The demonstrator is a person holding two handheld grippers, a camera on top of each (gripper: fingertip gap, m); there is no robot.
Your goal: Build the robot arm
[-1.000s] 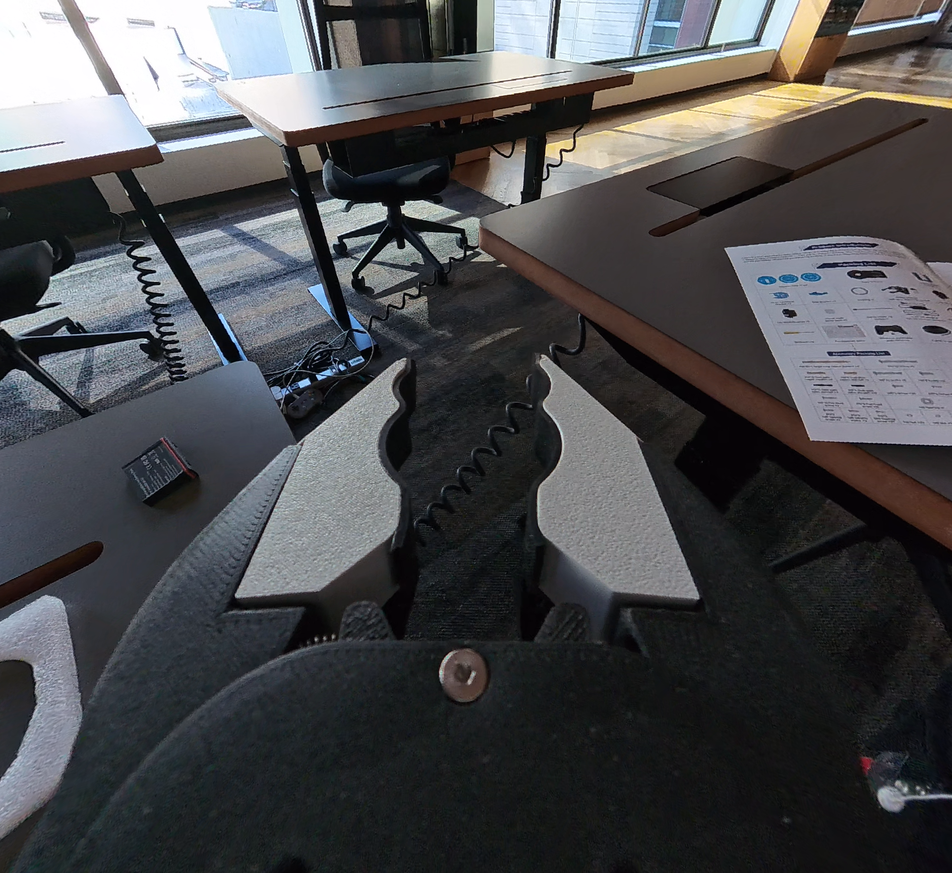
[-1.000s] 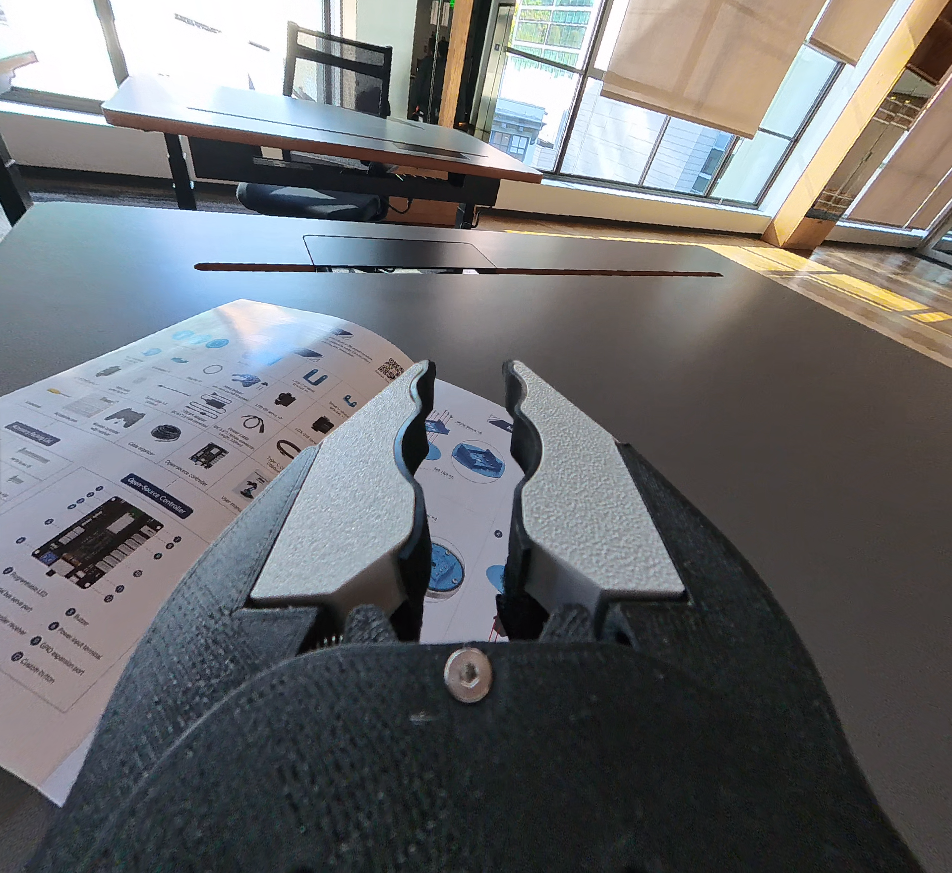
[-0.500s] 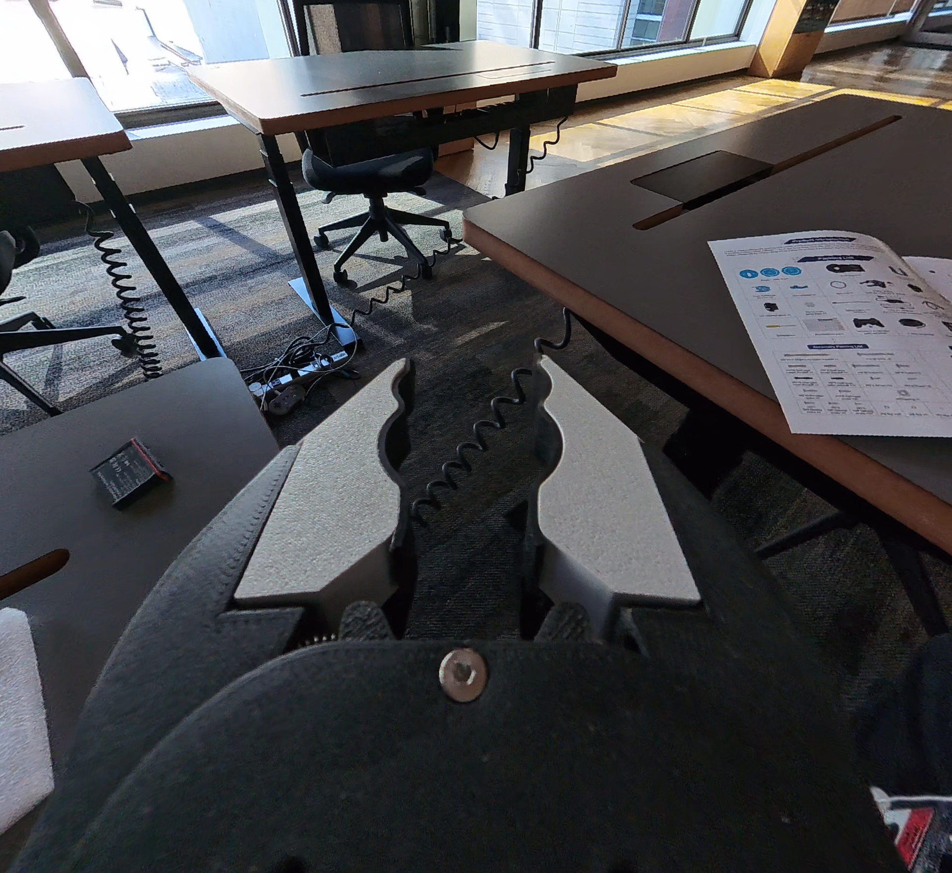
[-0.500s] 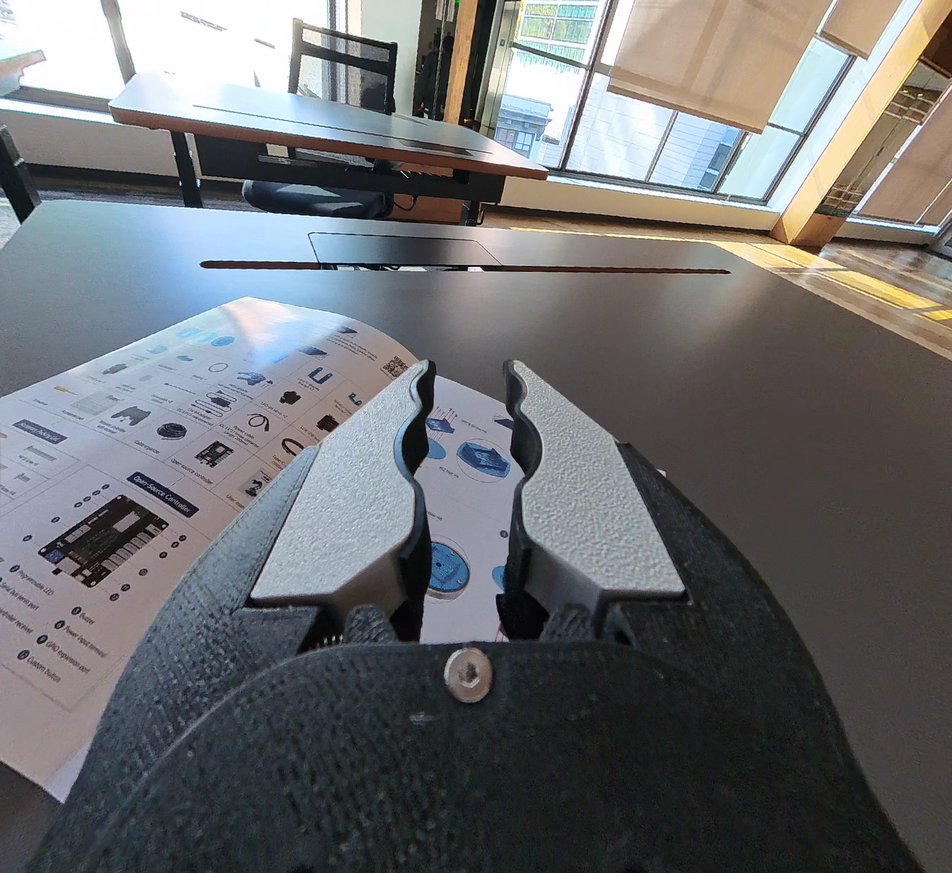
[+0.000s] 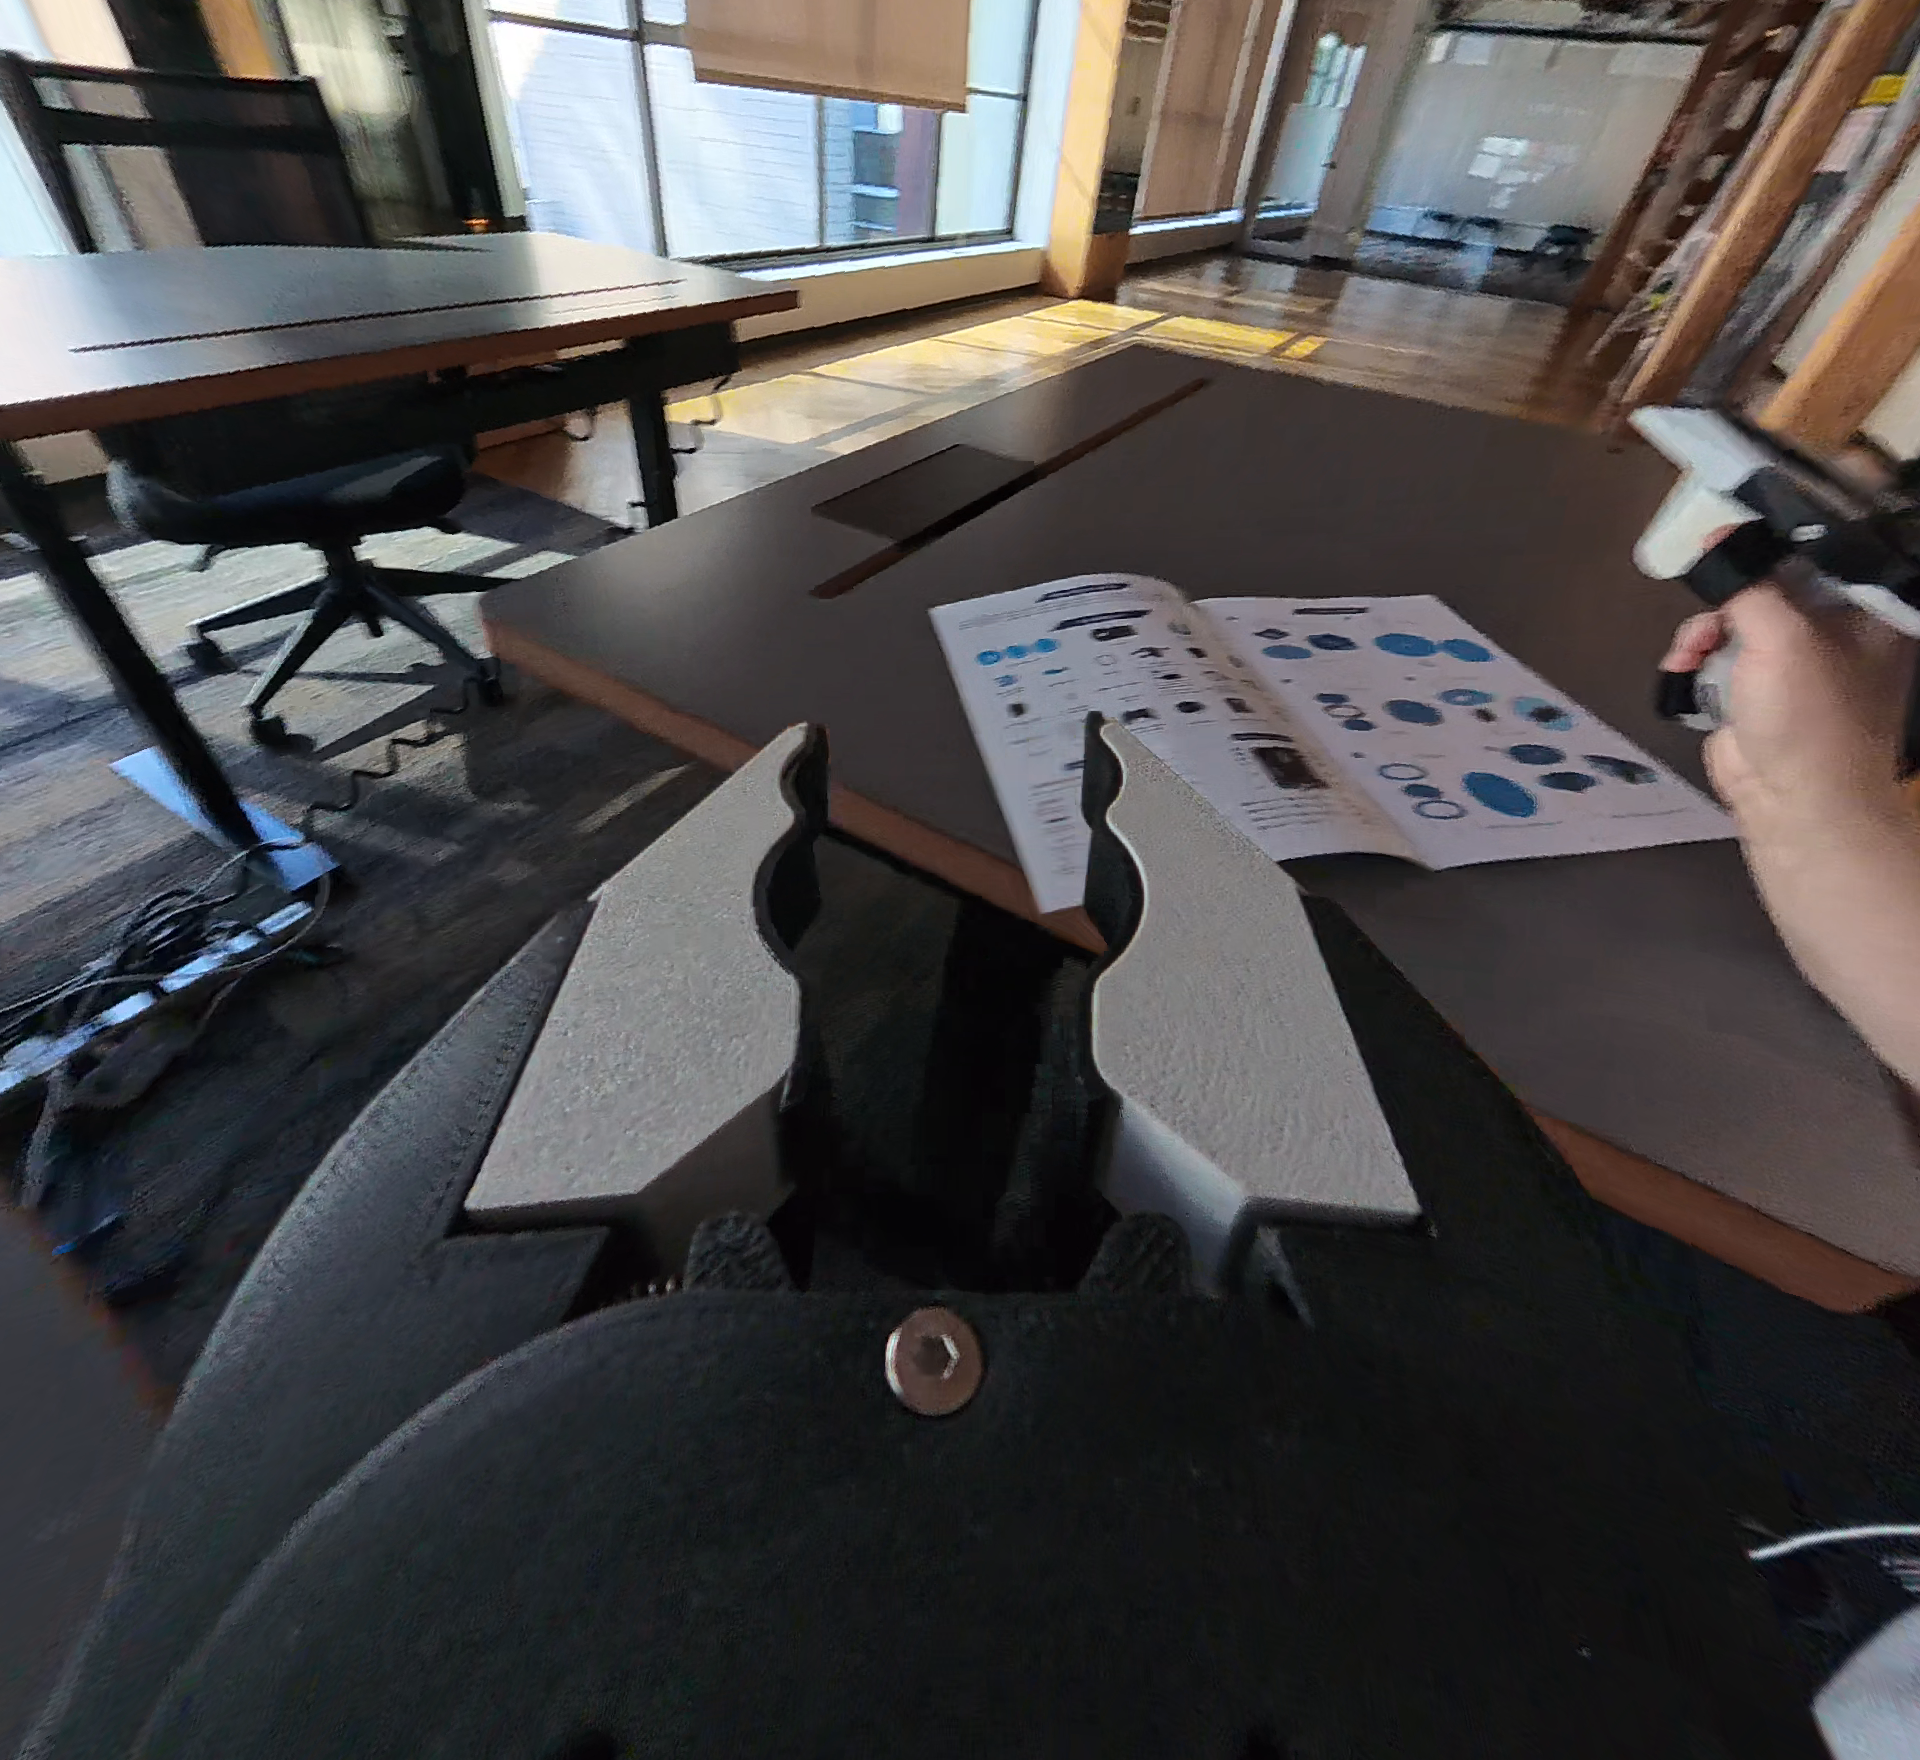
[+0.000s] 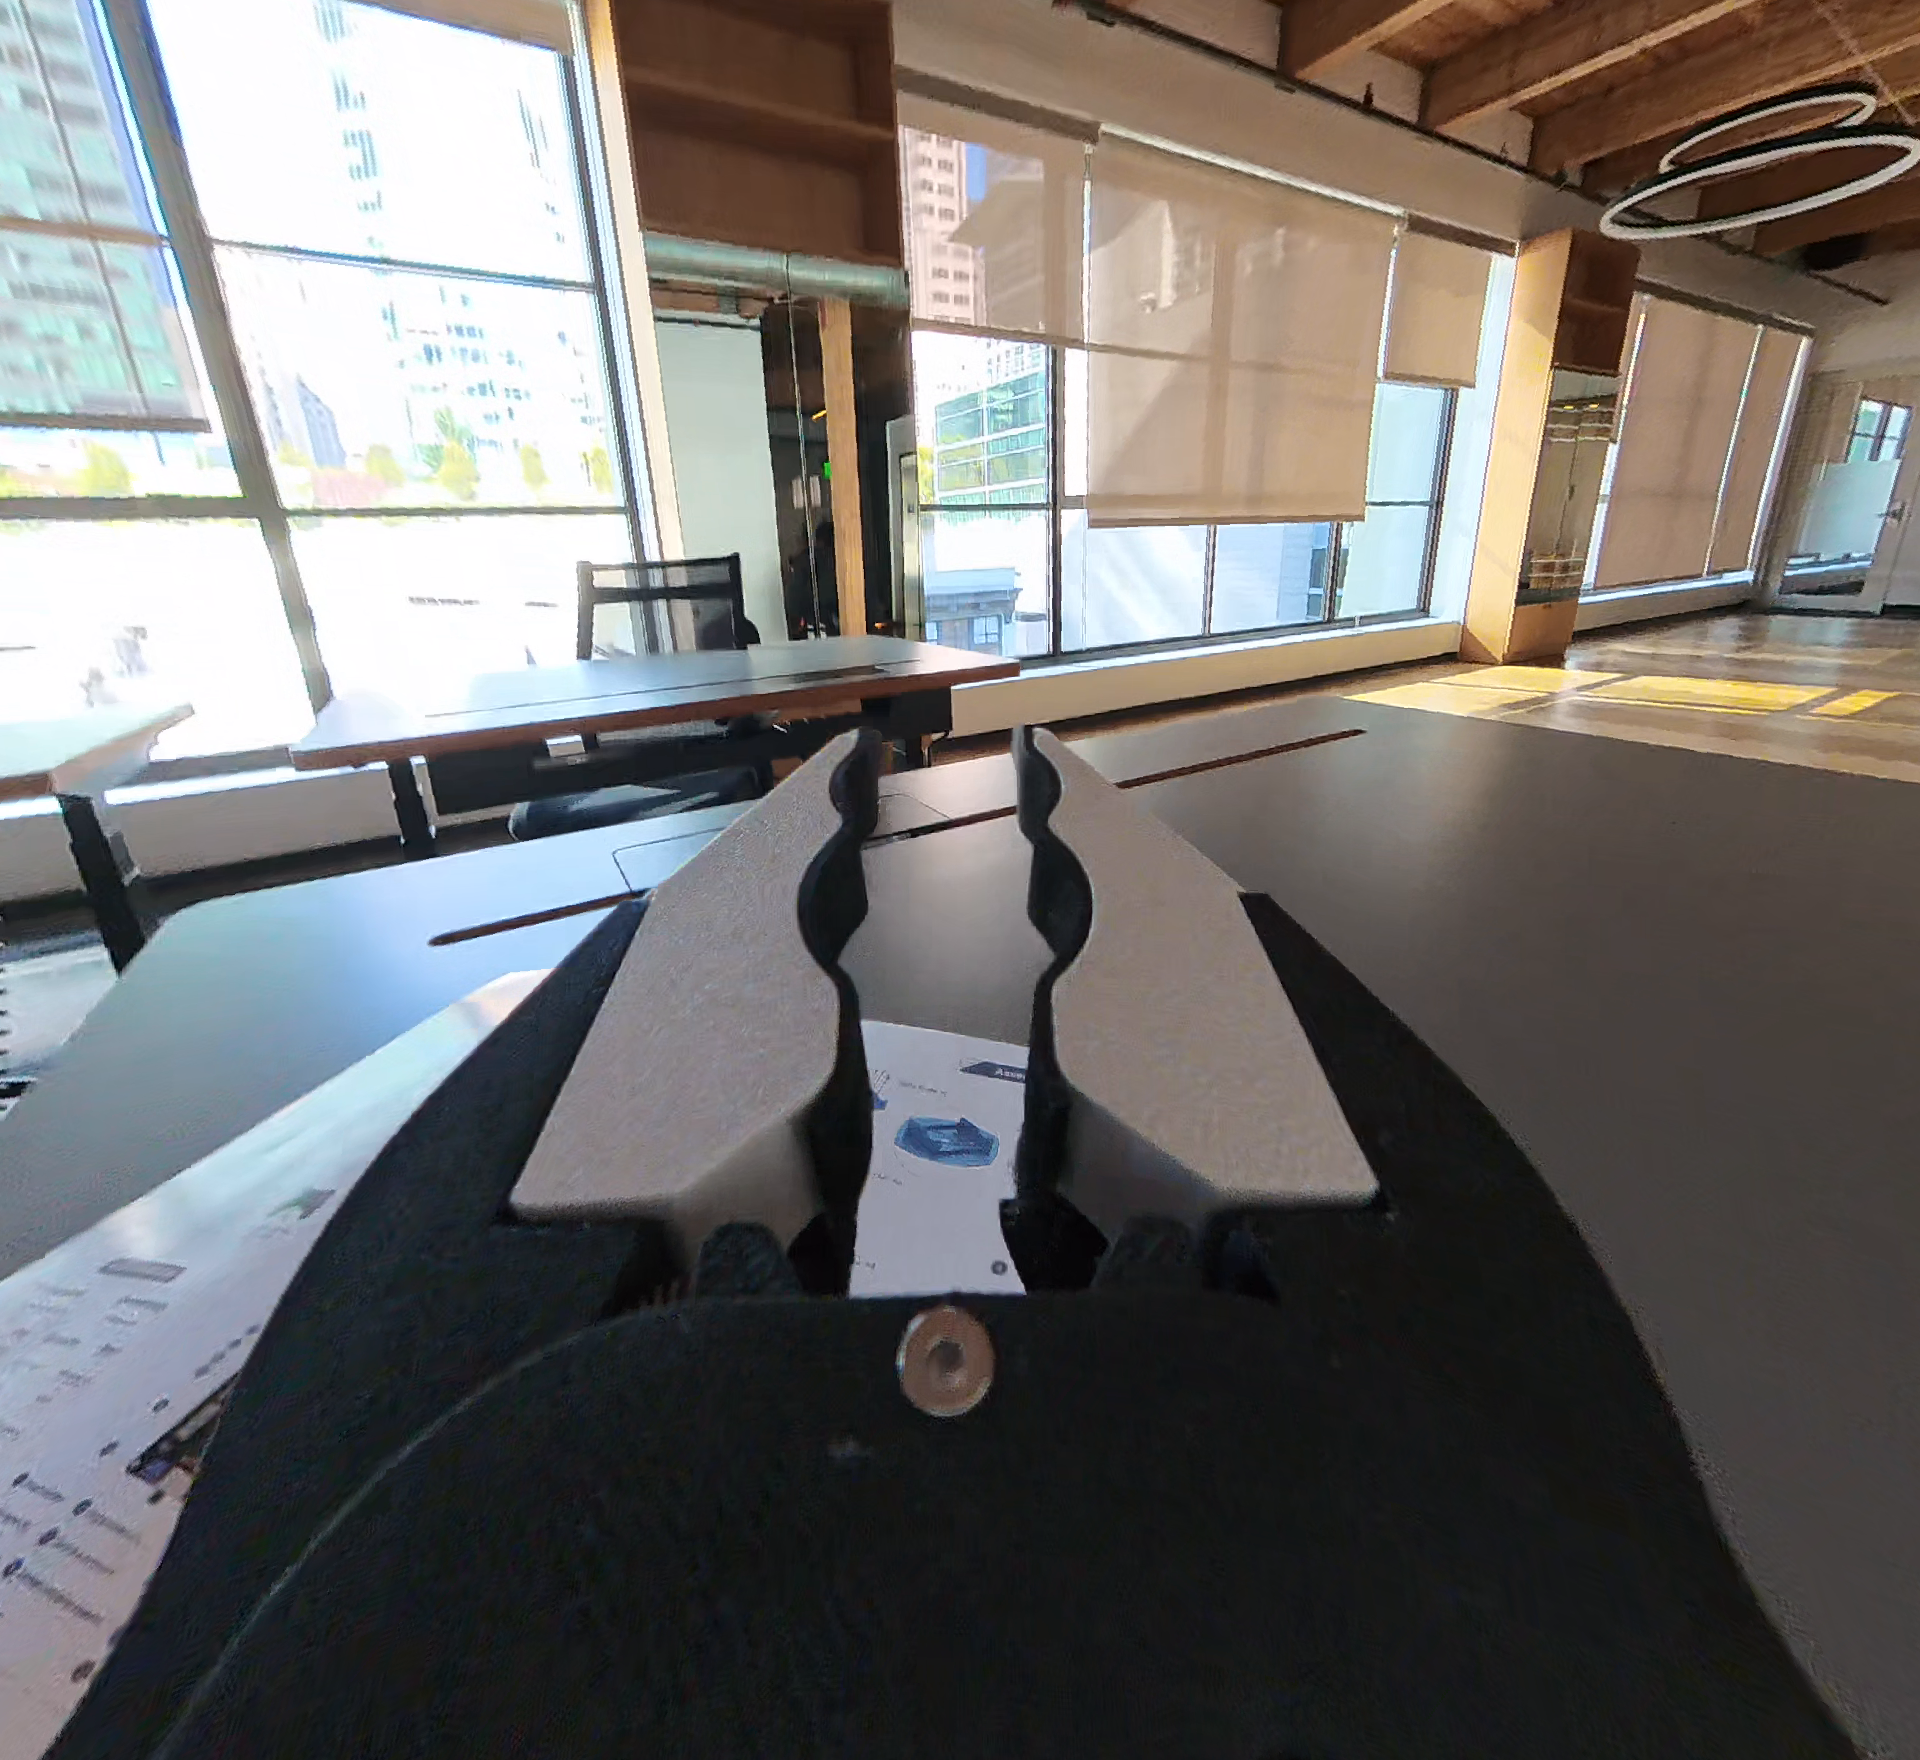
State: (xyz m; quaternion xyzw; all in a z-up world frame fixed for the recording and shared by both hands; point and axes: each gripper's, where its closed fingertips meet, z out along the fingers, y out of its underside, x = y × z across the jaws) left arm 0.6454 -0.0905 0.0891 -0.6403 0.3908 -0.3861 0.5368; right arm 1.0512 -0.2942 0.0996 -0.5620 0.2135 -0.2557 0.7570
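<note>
An open printed booklet (image 5: 1309, 723) with blue pictures lies flat near the left edge of a dark desk (image 5: 1403, 962). My left gripper (image 5: 951, 760) is open and empty, held in the air off the desk's left edge, pointing at the booklet. My right gripper (image 6: 945, 754) is open and empty, raised above the booklet (image 6: 935, 1149) and tilted up toward the windows. In the left wrist view a person's hand (image 5: 1808, 775) holds the right gripper's white and black body (image 5: 1725, 505) at the far right.
A second desk (image 5: 343, 328) with a black office chair (image 5: 301, 505) stands by the windows. Cables and a power strip (image 5: 145, 983) lie on the carpet at the left. A slot and cover plate (image 5: 925, 484) run across the dark desk. Tip to tip, the grippers are about 45 centimeters apart.
My left gripper has swung right, off the small side table and toward the booklet. My right gripper has lifted and tilted up, so the windows and ceiling now fill its view. Both stayed open.
</note>
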